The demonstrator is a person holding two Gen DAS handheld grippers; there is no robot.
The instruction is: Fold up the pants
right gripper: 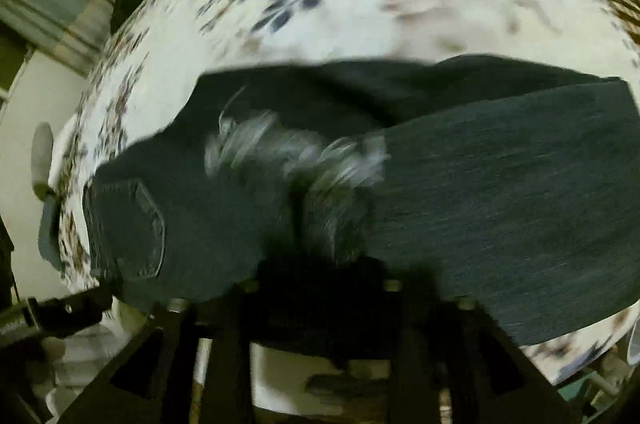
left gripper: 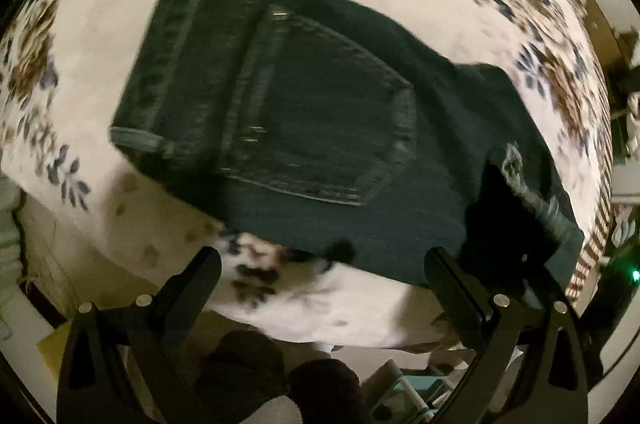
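Motion blur smears the pants [right gripper: 500, 192], whose frayed hem hides the right hand-held gripper [right gripper: 320, 264] fingertips.

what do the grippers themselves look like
Left gripper: matte black, two flat fingers with ribbed pads, triangular cut-outs in the arms, silver pivot pins. Right gripper: the same black frame with triangular cut-outs and silver pins, blurred. No cables or sleeves visible.

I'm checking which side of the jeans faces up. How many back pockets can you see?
1. A single stitched back pocket lies on the upper face of the dark jeans, beside the waistband, ahead of the left claw. A second one may be folded under.
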